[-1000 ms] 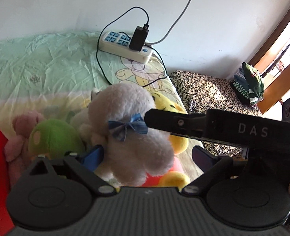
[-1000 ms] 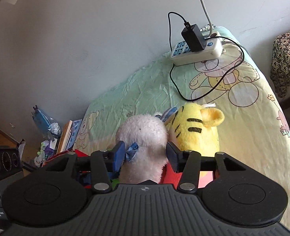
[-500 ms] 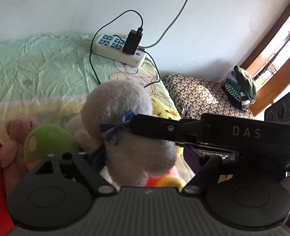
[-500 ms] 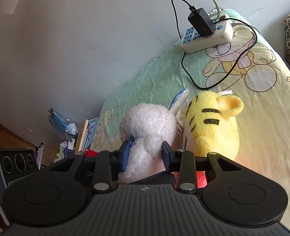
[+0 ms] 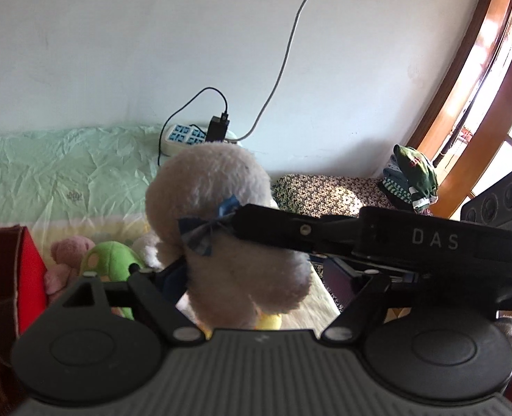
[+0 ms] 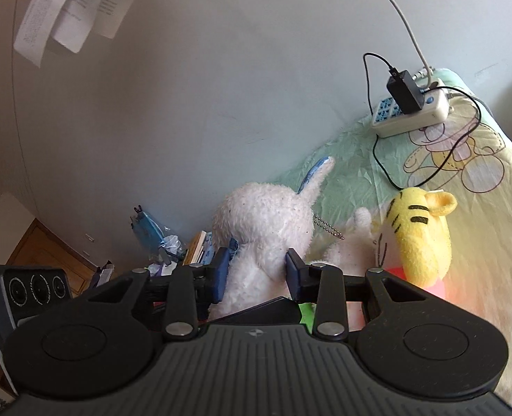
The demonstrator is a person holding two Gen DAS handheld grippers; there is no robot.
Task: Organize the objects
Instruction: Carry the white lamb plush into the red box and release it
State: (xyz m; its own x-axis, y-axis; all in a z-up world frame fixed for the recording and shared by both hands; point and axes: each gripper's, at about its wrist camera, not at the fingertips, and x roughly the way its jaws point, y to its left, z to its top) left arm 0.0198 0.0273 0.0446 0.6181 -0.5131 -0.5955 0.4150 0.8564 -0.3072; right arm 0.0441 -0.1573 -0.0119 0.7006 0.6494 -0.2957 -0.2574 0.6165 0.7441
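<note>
A white plush rabbit (image 6: 263, 222) with a blue bow is pinched at the neck by my right gripper (image 6: 256, 270) and hangs above the bed. It also shows in the left wrist view (image 5: 221, 228), with the right gripper's finger reaching in from the right. My left gripper (image 5: 256, 277) is open, with the rabbit hanging in front of its spread fingers; I cannot tell if it touches them. A yellow tiger plush (image 6: 419, 232) lies on the bed. A green plush (image 5: 110, 263) and a pink plush (image 5: 65, 256) lie beside a red box (image 5: 27, 277).
A white power strip (image 6: 412, 111) with a black charger and cables lies on the green and yellow sheet by the wall. A patterned stool (image 5: 325, 194) with folded clothes (image 5: 412, 176) stands past the bed's end. Books and clutter (image 6: 172, 246) sit on the floor.
My right gripper has closed tighter on the white rabbit and lifted it up off the other plush toys. The yellow tiger stays on the bed.
</note>
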